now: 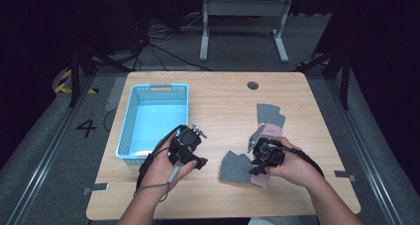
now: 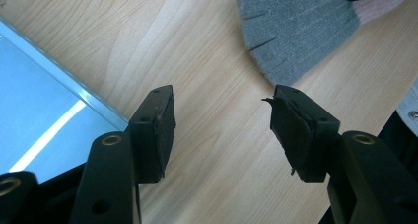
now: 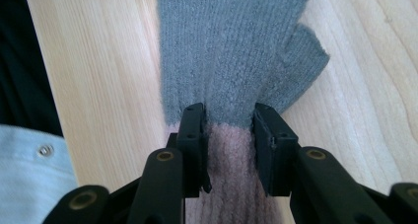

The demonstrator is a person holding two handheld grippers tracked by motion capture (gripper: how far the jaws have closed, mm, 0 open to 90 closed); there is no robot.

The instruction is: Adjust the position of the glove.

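Gloves, 2 of them, lie on the wooden table (image 1: 218,101). Right gripper (image 3: 229,130) pinches the nearer grey glove (image 3: 231,46) at its pink cuff (image 3: 229,184). Left gripper (image 2: 222,125) hangs released over bare wood beside the blue basket (image 1: 130,121). Second glove (image 1: 270,115) lies farther back.

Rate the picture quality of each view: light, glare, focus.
High view: table evenly lit, surroundings dark, soft detail. Left gripper view: bright glare streak on the blue basket, wood grain sharp. Right gripper view: grey glove crisp, left edge falls into shadow.
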